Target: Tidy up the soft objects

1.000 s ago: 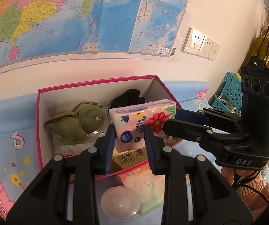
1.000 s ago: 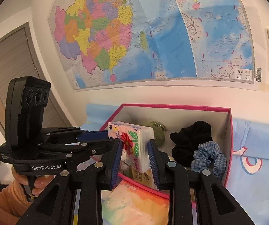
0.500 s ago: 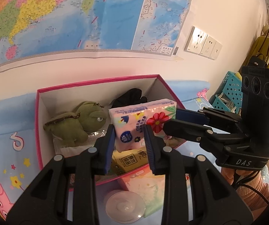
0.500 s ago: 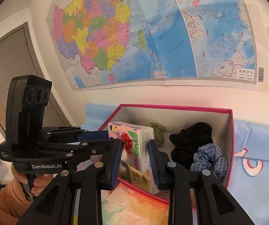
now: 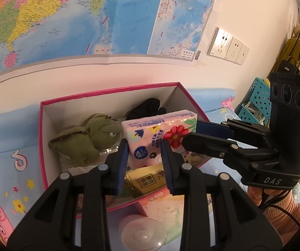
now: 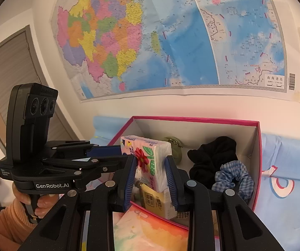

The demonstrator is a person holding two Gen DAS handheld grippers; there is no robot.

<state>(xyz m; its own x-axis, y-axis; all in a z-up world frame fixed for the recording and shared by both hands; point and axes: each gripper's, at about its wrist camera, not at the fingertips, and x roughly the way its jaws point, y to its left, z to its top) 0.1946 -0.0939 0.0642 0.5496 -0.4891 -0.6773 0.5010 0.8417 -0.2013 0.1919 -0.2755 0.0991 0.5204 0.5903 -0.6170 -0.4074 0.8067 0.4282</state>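
Wall map [image 6: 171, 37] across the whole background, above a blue cartoon-print sheet [image 5: 9, 152]. On the sheet, against the wall, an open pink-edged box [image 5: 43, 146] with white inner walls. Inside, at its left end in the left wrist view, a green plush dinosaur [image 5: 83, 140]; at the other end a black fabric piece [image 6: 212, 156] with a blue gingham scrunchie [image 6: 233, 175] resting against it. Held above the box's near part, a pink flower-print tissue pack [image 5: 150, 133], pinched from both ends: left gripper [image 5: 143, 163] with fingers clenched on one end, right gripper [image 6: 151, 179] with fingers clenched on the end bearing the red flower. Directly beneath, a yellow tissue pack [image 5: 145, 179] lying inside the box. Just outside the near wall, a pastel pack [image 6: 150, 232] and a small translucent round lid [image 5: 141, 232].
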